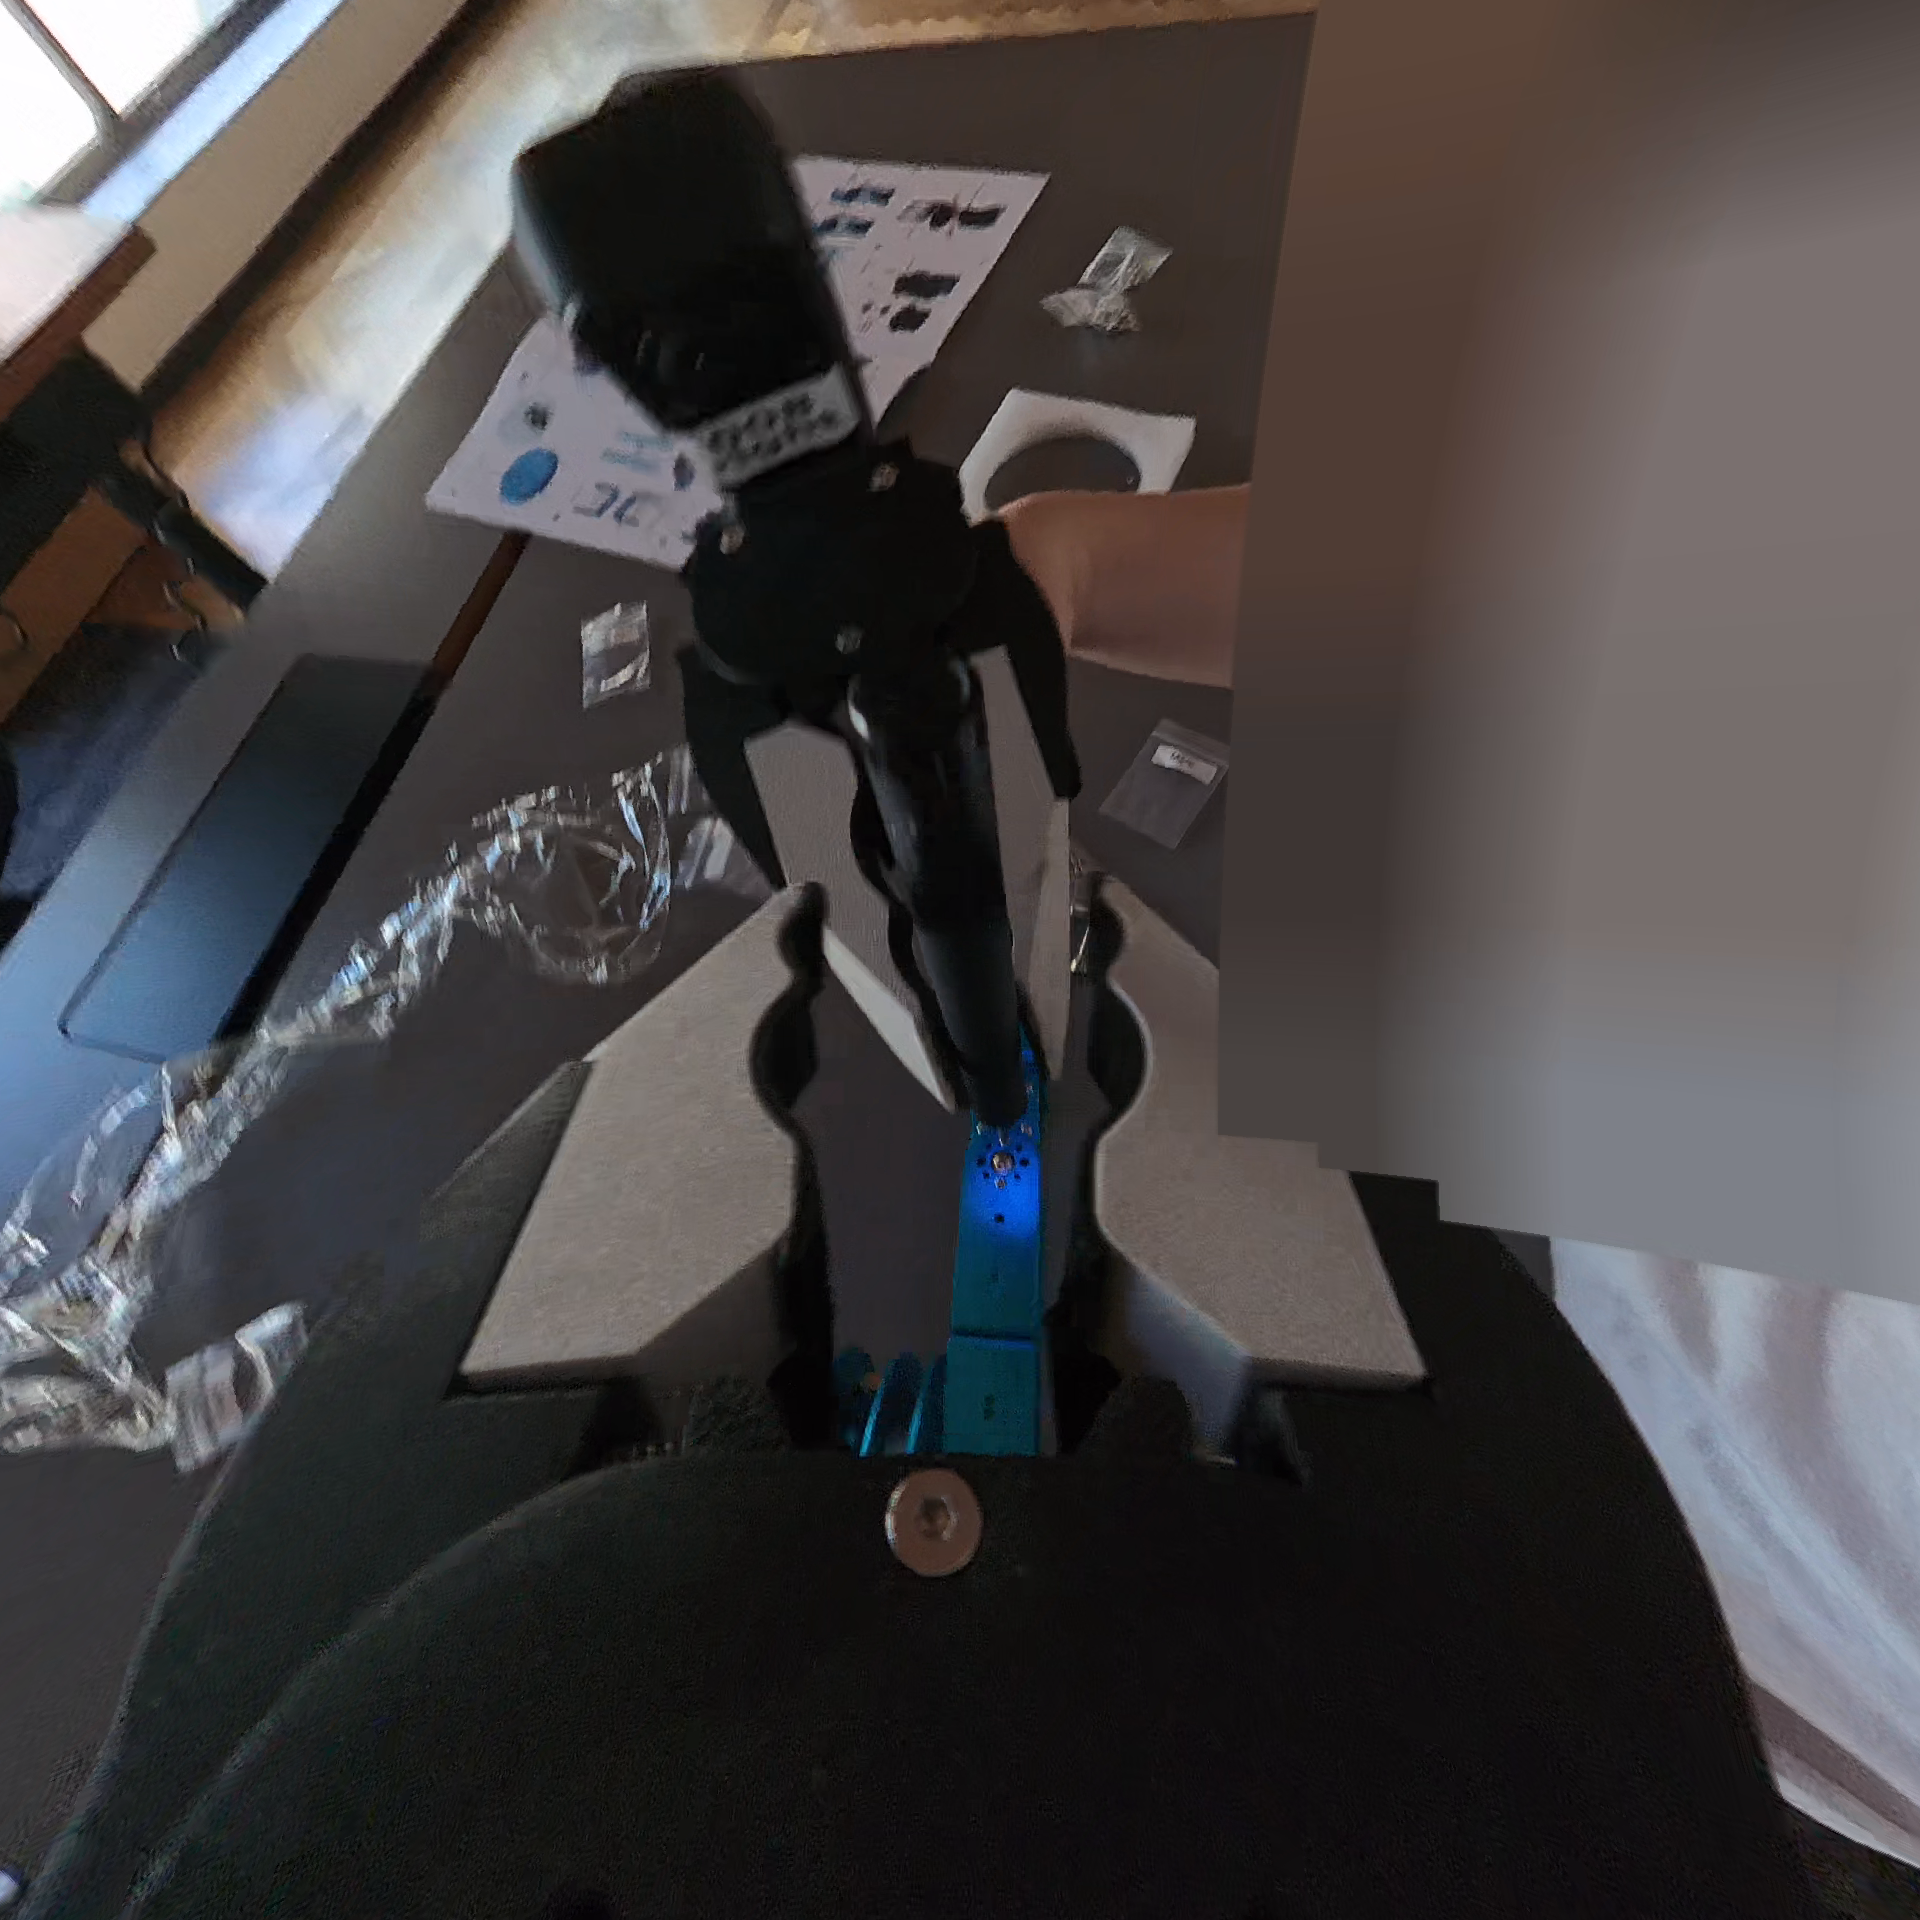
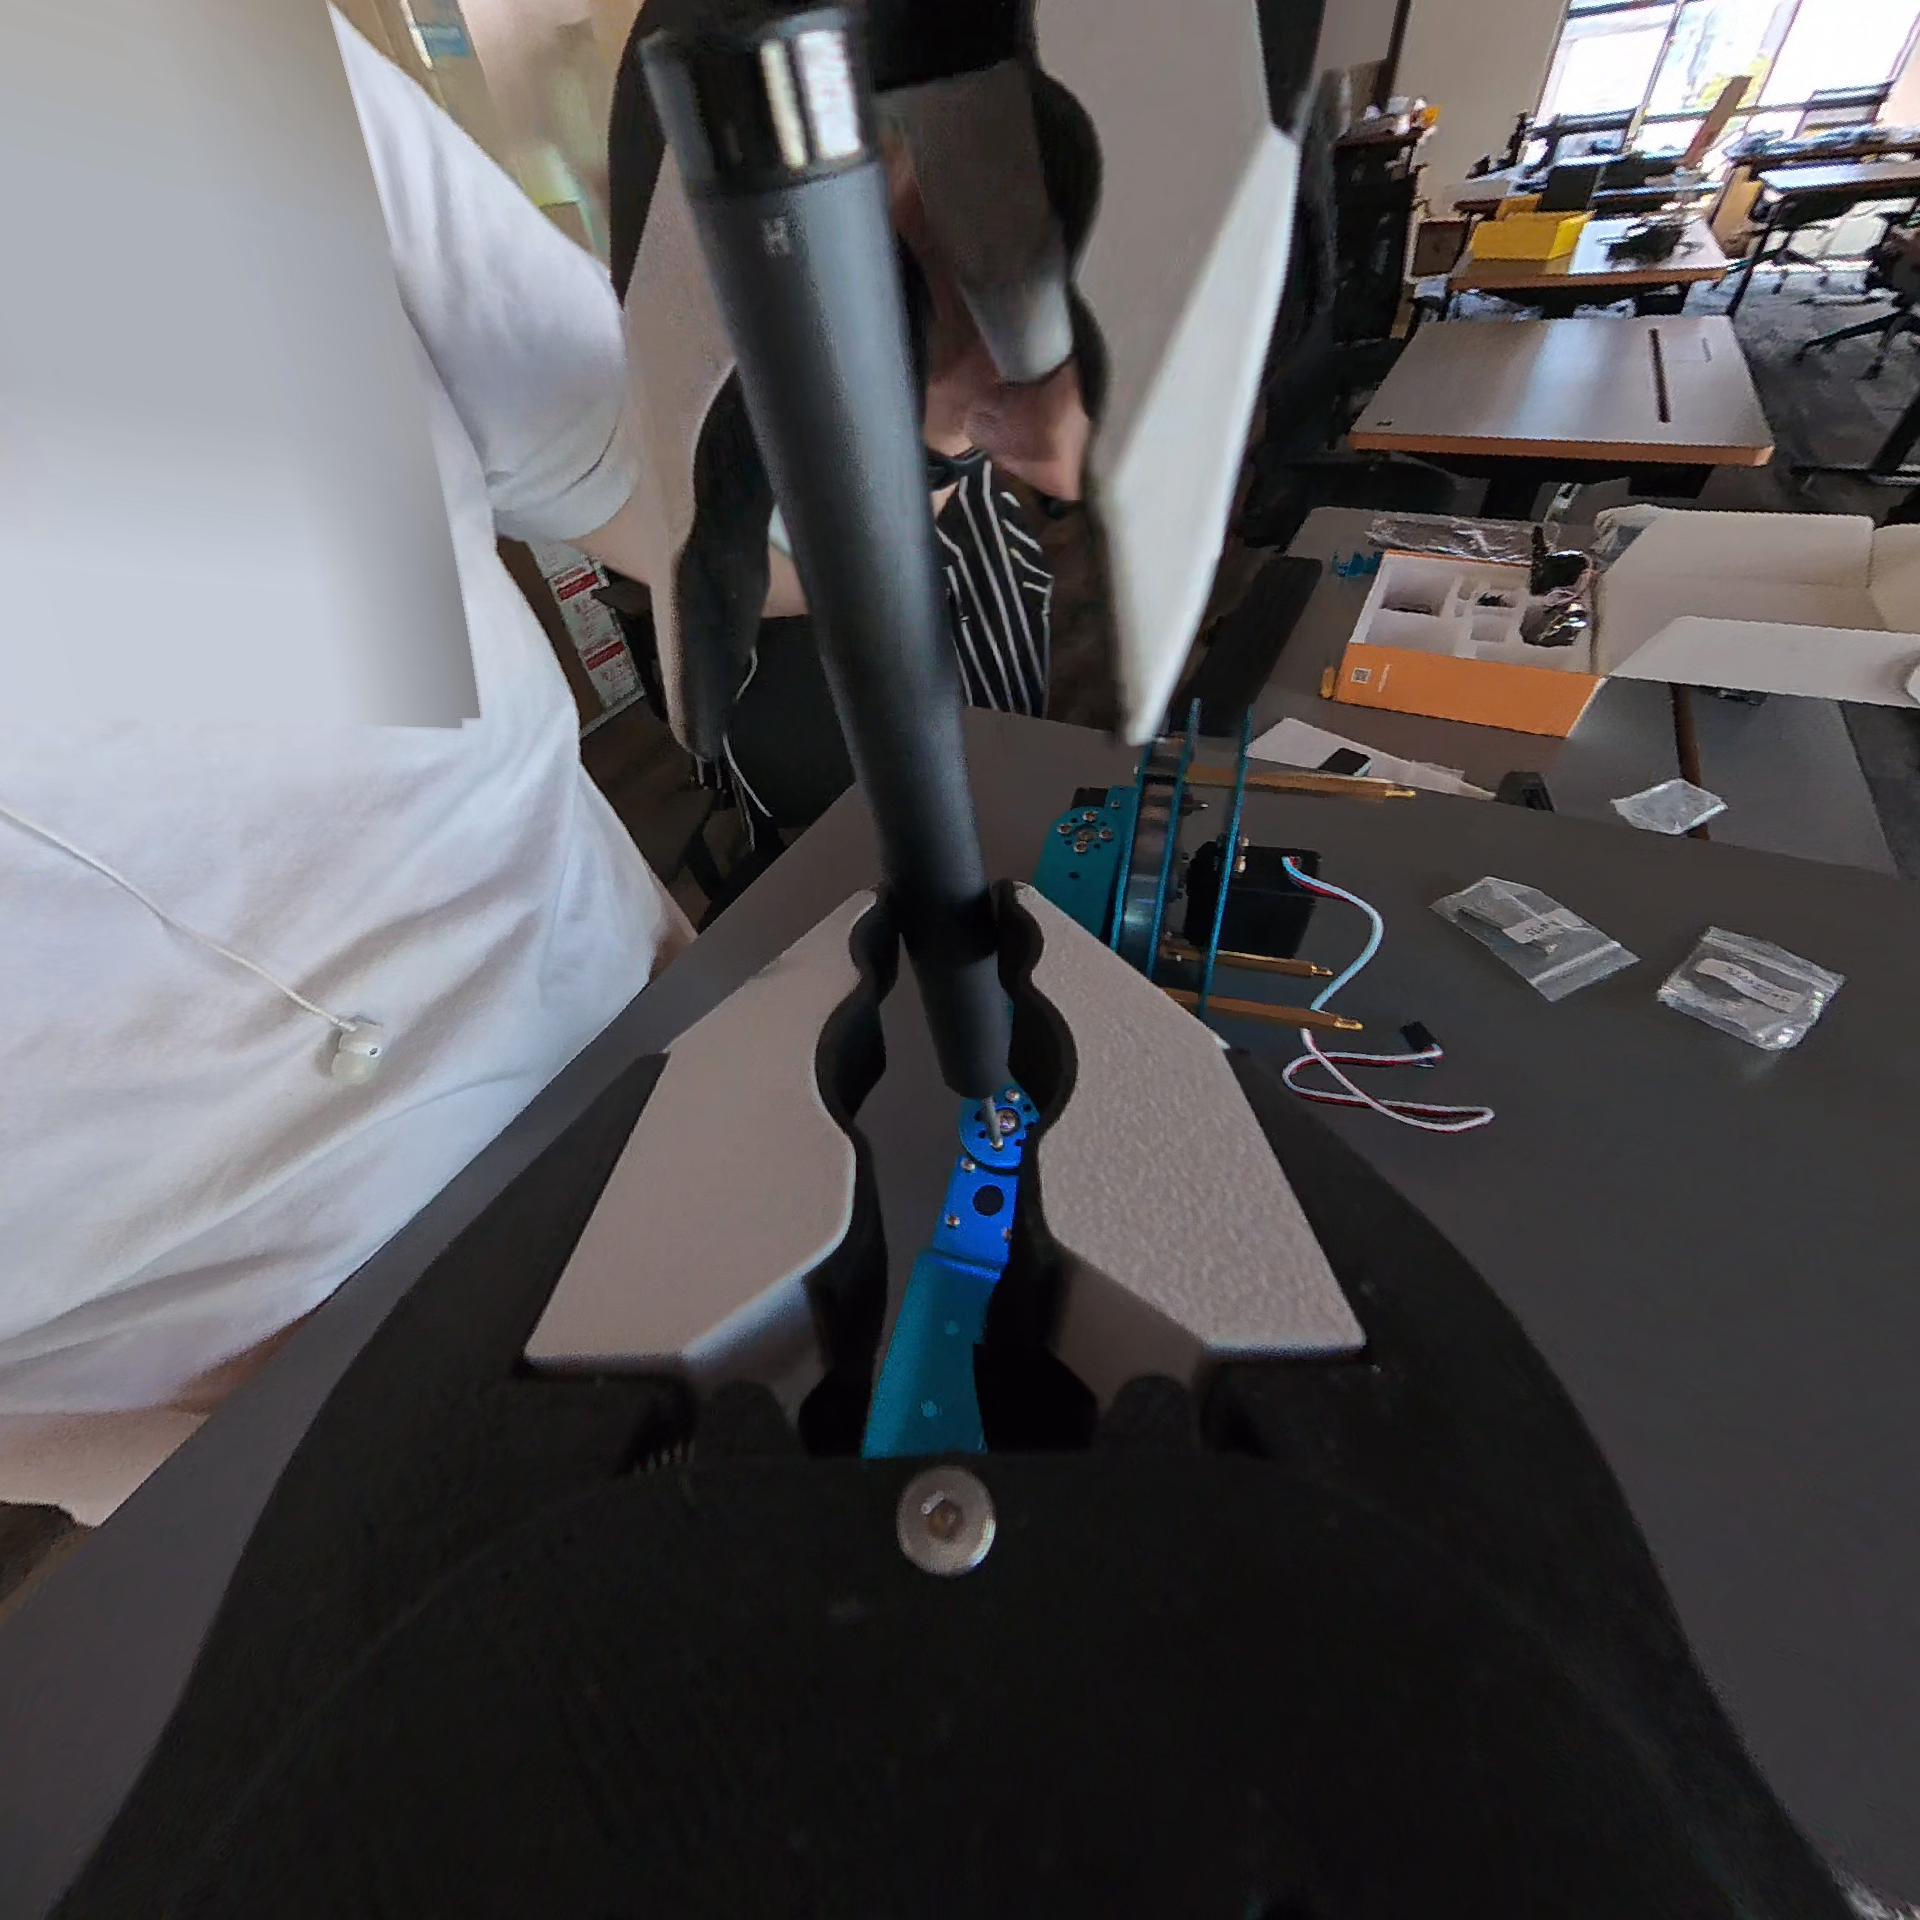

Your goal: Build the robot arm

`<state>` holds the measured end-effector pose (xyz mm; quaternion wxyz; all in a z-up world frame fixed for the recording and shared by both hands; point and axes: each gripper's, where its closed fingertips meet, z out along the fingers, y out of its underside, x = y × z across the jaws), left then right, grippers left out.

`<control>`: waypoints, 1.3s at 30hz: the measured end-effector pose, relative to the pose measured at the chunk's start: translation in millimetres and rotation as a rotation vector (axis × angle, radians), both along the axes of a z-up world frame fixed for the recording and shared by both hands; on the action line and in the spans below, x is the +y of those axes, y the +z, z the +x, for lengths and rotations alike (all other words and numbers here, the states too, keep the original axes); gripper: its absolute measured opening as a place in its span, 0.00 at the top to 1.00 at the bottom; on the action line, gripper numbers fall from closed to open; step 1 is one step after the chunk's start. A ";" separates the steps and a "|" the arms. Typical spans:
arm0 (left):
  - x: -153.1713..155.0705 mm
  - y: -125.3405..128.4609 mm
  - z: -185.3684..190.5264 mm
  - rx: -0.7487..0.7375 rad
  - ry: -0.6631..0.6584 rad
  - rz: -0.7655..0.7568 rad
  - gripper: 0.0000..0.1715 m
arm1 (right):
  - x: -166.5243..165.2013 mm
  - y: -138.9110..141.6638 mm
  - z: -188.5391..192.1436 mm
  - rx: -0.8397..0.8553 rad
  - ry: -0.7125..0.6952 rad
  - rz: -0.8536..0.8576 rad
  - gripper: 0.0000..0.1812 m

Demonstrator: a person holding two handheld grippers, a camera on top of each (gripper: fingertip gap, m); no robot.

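Note:
In the left wrist view my left gripper has a blue metal bracket between its grey fingers, which look shut on it. My right gripper comes down from above, facing it, with a black screwdriver between its white pads. In the right wrist view my right gripper pinches the screwdriver near its lower end. The bit rests on a screw in the bracket's round blue end. The left gripper's fingers show large at the top of that view.
The dark table holds a teal frame with a servo and wires, small plastic bags, an orange box, printed sheets and crumpled clear wrap. A person in a white shirt stands at the table edge.

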<state>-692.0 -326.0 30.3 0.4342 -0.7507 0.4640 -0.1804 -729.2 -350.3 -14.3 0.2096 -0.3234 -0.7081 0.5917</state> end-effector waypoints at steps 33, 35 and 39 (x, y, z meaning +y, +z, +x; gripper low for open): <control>-9.3 -142.3 -32.1 0.334 0.183 -0.204 0.84 | 23.5 -5.3 7.1 -0.009 -0.173 0.068 0.91; -9.0 -142.3 -32.4 0.334 0.185 -0.204 0.84 | 25.6 -5.6 6.5 -0.013 -0.171 0.051 0.91; -9.3 -142.3 -32.4 0.337 0.184 -0.199 0.84 | 25.9 -5.4 4.3 -0.015 -0.165 0.050 0.91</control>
